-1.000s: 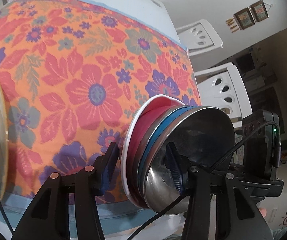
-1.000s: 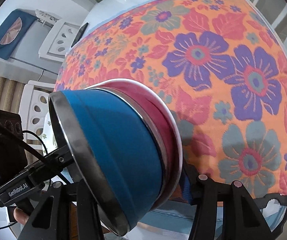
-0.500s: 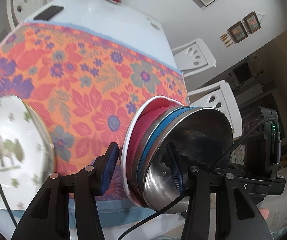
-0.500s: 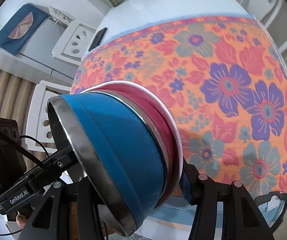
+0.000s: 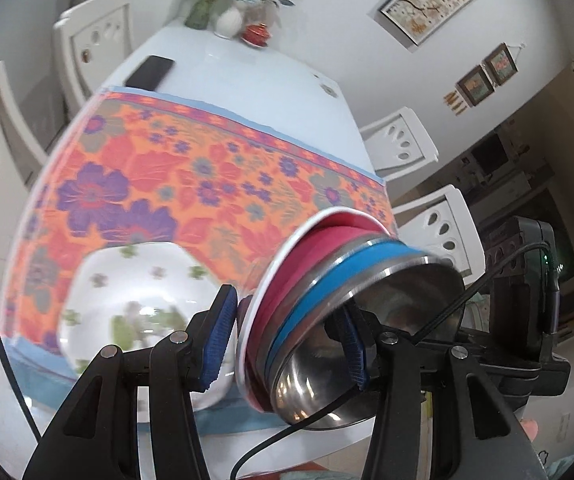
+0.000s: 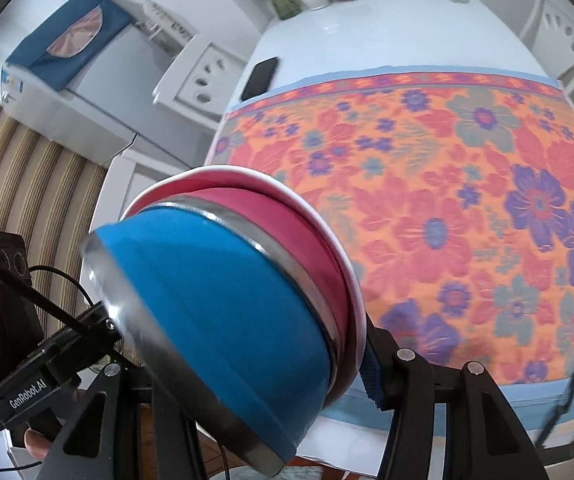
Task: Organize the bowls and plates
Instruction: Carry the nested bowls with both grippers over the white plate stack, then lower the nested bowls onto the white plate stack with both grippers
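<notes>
While the white floral plate [image 5: 127, 304] lies on the orange flowered tablecloth [image 5: 215, 184], the left gripper [image 5: 287, 340] and right gripper [image 6: 271, 364] each clamp the nested stack of blue, steel and red bowls [image 6: 227, 300].

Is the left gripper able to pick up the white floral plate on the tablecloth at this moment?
Probably not. The left gripper is shut on the nested bowls, which the right gripper also grips. The floral plate lies uncovered below, but the bowls fill the jaws.

nested blue and pink steel bowls [image 5: 327, 304] between left gripper [image 5: 287, 332] jaws | white flower-print plate [image 5: 135, 300] left, on orange floral tablecloth [image 5: 215, 184] | black phone [image 5: 149, 72] far behind
</notes>
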`<state>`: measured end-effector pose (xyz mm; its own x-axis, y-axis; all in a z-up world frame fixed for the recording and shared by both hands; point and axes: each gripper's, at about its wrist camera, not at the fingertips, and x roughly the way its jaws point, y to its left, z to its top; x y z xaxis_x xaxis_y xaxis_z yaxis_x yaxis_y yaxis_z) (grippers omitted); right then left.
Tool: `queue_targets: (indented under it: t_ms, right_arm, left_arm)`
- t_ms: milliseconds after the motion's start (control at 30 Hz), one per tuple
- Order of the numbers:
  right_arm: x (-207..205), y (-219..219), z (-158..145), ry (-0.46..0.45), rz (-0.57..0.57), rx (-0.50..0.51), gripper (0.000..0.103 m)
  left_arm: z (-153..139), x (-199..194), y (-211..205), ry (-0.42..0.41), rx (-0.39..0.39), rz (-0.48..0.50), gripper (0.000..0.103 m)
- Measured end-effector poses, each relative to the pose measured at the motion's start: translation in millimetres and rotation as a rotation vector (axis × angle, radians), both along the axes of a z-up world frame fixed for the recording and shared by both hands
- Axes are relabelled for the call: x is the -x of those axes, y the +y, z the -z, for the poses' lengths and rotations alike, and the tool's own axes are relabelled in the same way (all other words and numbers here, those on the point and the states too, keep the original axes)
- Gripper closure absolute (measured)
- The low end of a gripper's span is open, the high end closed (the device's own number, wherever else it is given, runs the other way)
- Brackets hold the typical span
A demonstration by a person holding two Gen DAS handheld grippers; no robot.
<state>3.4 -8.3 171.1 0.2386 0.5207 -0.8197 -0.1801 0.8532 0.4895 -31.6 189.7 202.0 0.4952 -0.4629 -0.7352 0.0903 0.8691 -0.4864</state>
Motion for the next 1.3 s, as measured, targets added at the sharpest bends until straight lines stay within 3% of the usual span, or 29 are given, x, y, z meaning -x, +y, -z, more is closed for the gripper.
queue_targets:
  t_ms: [200, 433, 867, 1167, 1300]
  right_arm:
    - [5, 53, 18, 0.041, -0.033, -0.001, 0.050]
    - [3, 86, 52, 0.126, -0.034, 0.023, 0.050]
    - [-8, 104, 97, 0.304, -0.007, 0.073, 0.050]
    - [-36, 99, 105, 0.371, 0.005, 0.043, 0.050]
    - [-44, 93, 101, 0.359, 0.005, 0.010, 0.050]
  left_arm:
    - [9, 7, 46, 0.008, -0.025, -0.025, 0.058]
    - [45, 5, 81, 0.085, -0.003, -0.048, 0.058]
    - [98, -12, 106, 0.278, 0.084, -0.009, 0.058]
    - [115, -29, 117, 0.362, 0.104, -0.010, 0.058]
    - [110, -29, 125, 0.346, 0.138, -0.010, 0.058]
